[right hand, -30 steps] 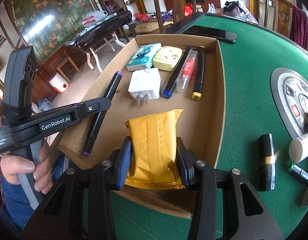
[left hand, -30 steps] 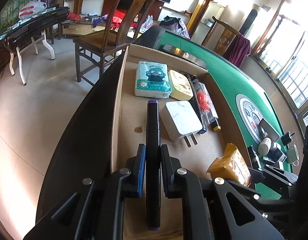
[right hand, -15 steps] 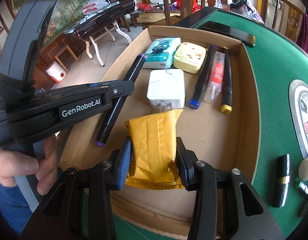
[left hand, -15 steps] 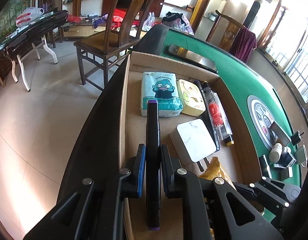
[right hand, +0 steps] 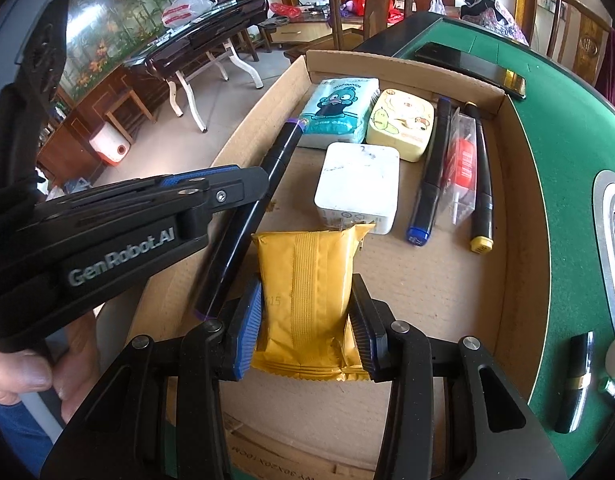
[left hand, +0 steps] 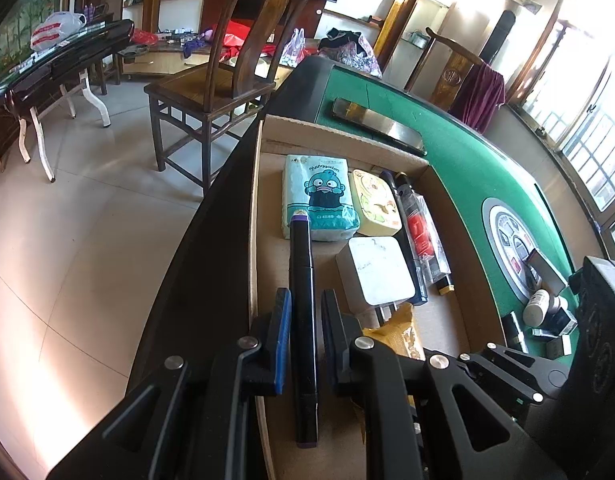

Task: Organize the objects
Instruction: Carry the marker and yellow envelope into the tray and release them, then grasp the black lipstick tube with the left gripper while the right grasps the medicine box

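A green felt surface (right hand: 563, 148) carries a shallow cardboard box (right hand: 511, 216). At the box's near edge the right gripper (right hand: 306, 322) has its jaws pinching a yellow packet (right hand: 303, 280). Beside it, along the left wall, the left gripper (left hand: 306, 320) has its jaws clamped on a black marker (left hand: 301, 280) with purple ends. Farther in lie a white charger (right hand: 357, 188), two markers, then a tissue pack (right hand: 339, 112) and a yellow case (right hand: 399, 124) at the far edge.

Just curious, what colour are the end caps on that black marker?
Purple on the long black marker, clearest in the right wrist view.
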`<state>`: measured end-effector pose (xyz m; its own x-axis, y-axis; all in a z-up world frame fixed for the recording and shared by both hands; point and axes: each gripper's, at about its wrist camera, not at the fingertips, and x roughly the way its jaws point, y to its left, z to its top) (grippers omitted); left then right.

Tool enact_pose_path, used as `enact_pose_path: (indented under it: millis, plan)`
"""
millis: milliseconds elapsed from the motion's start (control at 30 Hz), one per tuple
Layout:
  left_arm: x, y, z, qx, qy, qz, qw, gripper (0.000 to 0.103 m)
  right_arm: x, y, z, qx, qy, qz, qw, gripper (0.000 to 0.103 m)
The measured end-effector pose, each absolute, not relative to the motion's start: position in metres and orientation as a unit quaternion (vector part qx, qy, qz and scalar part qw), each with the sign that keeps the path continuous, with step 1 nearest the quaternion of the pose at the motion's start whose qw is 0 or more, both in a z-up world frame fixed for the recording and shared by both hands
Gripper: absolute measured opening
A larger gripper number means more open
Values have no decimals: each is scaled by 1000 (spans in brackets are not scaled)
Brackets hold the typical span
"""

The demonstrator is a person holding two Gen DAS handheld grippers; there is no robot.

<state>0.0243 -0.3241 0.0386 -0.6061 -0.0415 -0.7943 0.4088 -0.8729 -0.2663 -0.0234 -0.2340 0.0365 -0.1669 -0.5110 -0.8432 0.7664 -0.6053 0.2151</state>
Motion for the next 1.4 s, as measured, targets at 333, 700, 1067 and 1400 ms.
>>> enact_pose_path:
  millis: [333, 700, 1067, 1400]
  plan:
    - [33, -320, 48, 414, 221, -874, 125, 15, -20, -228, 38, 482, 139, -752, 428, 43]
    - [34, -308, 50, 416, 216, -874, 125, 15, -9, -210, 48, 465, 128, -758, 439, 55]
    - [30, -278, 55, 419, 205, -878, 106, 14, -11, -148, 75, 439, 58, -774, 453, 55]
    - [12, -198, 70, 425, 181, -886, 35, 15, -37, -13, 100, 389, -12, -834, 391, 55]
